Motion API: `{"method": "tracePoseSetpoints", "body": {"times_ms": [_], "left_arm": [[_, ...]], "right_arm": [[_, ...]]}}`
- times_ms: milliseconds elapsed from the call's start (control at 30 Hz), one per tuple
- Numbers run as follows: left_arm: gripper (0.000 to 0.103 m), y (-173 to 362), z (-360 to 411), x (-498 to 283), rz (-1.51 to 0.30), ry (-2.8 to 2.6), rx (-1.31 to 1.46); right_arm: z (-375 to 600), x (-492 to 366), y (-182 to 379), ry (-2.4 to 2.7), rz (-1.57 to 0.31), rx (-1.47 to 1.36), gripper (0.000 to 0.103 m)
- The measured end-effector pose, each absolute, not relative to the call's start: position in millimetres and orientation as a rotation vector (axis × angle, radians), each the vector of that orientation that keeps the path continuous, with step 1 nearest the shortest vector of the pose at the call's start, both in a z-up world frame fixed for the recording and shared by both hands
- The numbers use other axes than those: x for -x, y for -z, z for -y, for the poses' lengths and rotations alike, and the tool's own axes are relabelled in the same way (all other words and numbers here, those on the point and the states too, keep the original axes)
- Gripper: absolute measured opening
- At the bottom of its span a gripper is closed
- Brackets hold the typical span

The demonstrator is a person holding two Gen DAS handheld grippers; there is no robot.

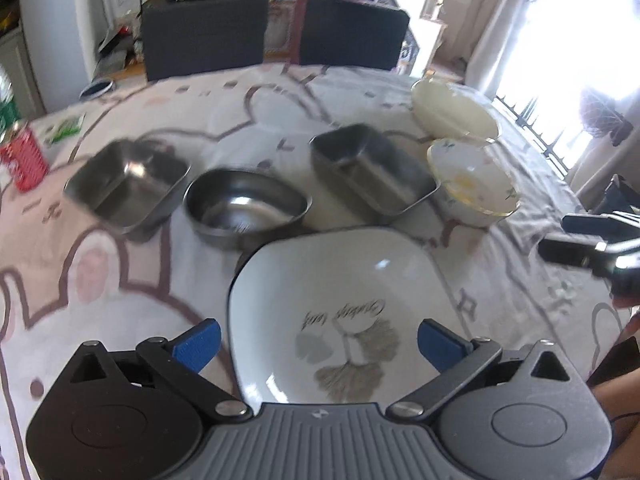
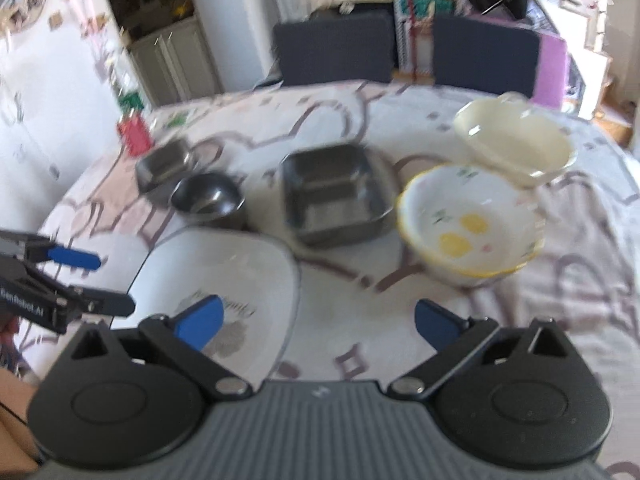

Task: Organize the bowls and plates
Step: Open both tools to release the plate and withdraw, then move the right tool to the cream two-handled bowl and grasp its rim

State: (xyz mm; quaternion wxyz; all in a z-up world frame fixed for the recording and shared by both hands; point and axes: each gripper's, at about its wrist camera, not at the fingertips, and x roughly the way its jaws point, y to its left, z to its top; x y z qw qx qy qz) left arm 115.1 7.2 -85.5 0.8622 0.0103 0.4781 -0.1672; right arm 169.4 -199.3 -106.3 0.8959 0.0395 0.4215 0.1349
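Square white plate (image 1: 320,292) beneath wide-open left gripper (image 1: 318,344); steel bowl (image 1: 246,206) apparently just beyond

Tablecloth (image 1: 168,120) w/ brown-outlined cartoon shapes and pink patches covers the whole table. Two dark chairs at the far side: one (image 1: 204,36) on the left, another (image 1: 354,32) to its right, backs upright. Red can (image 1: 24,160) near the left edge; a small green-and-white packet (image 1: 66,129) lies flat just beyond it. Bright window (image 1: 580,40) on the right, washed out. White cabinet (image 2: 176,60) far left, behind the table. Cluttered shelves behind the chairs, too blurred to make out.
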Motion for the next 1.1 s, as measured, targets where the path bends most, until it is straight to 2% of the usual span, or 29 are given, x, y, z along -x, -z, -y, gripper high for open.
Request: {"method": "tracePoseSetpoints", "body": {"times_ms": [267, 400, 667, 867, 1100], "left_arm": [[0.103, 69, 19, -126, -0.913, 0.386, 0.019], [0.103, 60, 33, -136, -0.869, 0.387, 0.027], [0.103, 58, 80, -179, -0.815, 0.424, -0.006], [0.103, 71, 127, -217, -0.792, 0.491, -0.049], [0.103, 91, 161, -243, -0.808, 0.580, -0.038]], "right_arm": [[285, -178, 86, -0.090, -0.766, -0.102, 0.103], [323, -213, 97, 0.006, -0.784, -0.103, 0.103], [381, -299, 118, 0.109, -0.827, -0.275, 0.103], [395, -360, 150, 0.151, -0.886, -0.441, 0.103], [390, -394, 171, 0.132, -1.007, -0.452, 0.102]]}}
